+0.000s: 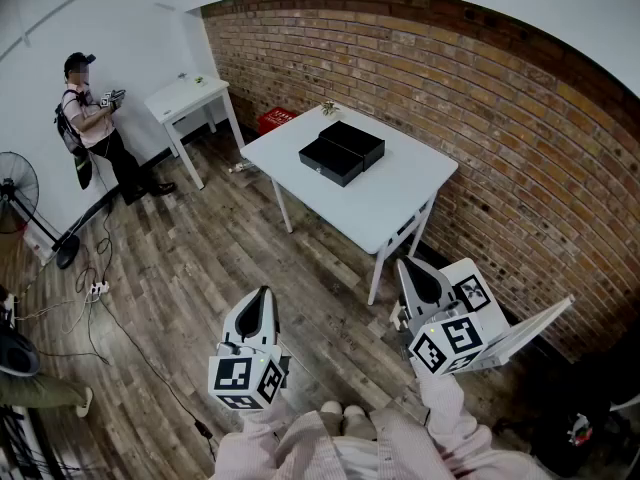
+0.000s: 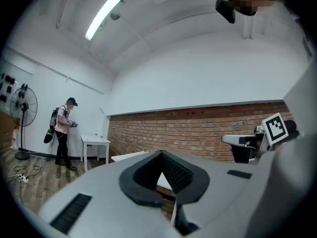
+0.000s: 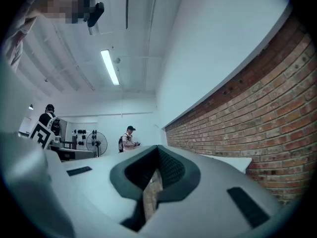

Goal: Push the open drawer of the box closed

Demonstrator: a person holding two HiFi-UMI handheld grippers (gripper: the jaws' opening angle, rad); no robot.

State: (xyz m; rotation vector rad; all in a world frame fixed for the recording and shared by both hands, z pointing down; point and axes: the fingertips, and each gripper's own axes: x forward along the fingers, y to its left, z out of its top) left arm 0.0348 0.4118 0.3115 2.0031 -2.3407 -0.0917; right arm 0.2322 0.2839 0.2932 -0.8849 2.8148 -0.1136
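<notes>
Two closed, empty tools: left tool [image 1: 263, 294], right tool [image 1: 406, 267] | box [image 1: 352, 140] on table [image 1: 400, 200], well apart

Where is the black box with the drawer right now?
In the head view the black box sits on the white table by the brick wall, upper centre of the picture, nearer the table's far corner than its near edge.

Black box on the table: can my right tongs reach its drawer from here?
Probably not. The right tongs are held close to you, and the box lies on the table across the floor. Nothing blocks the way; step closer.
</notes>
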